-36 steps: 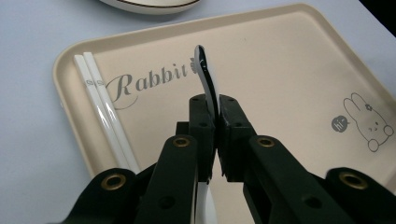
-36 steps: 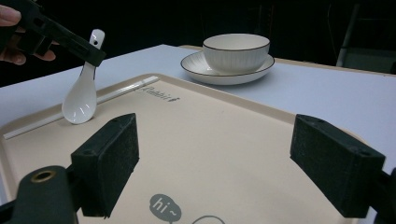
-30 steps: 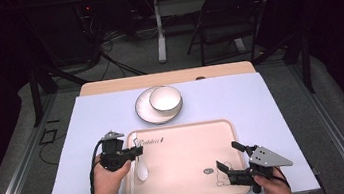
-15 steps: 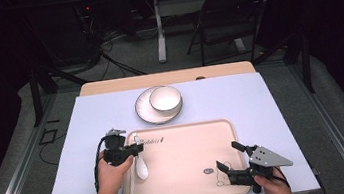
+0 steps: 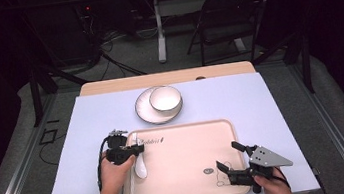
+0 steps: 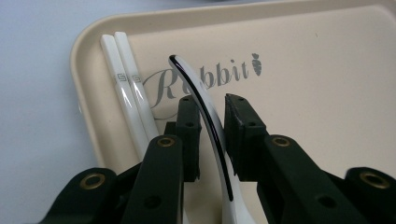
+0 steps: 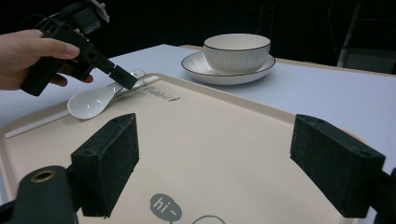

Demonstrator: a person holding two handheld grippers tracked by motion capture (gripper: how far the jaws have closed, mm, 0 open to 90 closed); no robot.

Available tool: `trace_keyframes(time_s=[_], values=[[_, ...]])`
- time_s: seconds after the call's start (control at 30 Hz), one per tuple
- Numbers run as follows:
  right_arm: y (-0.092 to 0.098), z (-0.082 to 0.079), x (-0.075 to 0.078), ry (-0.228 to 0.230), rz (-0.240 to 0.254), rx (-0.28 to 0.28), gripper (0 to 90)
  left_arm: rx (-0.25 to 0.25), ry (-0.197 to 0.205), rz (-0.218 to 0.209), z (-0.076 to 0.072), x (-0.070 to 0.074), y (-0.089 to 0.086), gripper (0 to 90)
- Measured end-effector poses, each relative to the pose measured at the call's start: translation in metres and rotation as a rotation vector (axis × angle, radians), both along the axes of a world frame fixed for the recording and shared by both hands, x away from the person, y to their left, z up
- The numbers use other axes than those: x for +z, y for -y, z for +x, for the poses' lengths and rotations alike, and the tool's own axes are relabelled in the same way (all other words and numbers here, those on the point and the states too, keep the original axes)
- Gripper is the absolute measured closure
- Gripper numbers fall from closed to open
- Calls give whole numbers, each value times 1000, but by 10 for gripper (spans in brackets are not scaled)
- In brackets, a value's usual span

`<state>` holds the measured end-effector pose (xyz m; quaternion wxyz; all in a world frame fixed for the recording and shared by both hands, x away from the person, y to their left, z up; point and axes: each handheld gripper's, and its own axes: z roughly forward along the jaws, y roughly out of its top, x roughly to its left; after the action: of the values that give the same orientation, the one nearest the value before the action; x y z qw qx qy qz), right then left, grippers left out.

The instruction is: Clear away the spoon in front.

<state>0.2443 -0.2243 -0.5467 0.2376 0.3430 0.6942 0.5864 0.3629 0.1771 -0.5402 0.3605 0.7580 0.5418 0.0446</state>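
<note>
Spoon [image 6: 211, 125], glossy white, curved handle

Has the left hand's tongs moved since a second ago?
Yes. The left tongs have slid slightly toward the person along the tray's left edge, over the white spoon. Their jaws have just been opening, the spoon's handle between them.

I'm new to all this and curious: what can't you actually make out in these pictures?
- Spoon bowl: cut off by the bottom edge of the left gripper view, behind the left tool.
- Chopsticks, near ends: hidden behind that tool's black body in the same view.
- Inside of the bowl: the right gripper view looks too low; the high view is too small to show any contents.
- Tray print: cut off at that view's bottom edge.
</note>
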Motion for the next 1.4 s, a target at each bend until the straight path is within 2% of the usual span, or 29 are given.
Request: trace_keyframes(time_s=[0.83,1.2,1.4], values=[[0,0,0,2,0,1,147,29,-20,18,2,-7,-1,725],[0,0,0,2,-1,0,147,29,1,50,2,-2,0,690],[0,0,0,2,-1,1,147,31,26,54,1,4,0,642]])
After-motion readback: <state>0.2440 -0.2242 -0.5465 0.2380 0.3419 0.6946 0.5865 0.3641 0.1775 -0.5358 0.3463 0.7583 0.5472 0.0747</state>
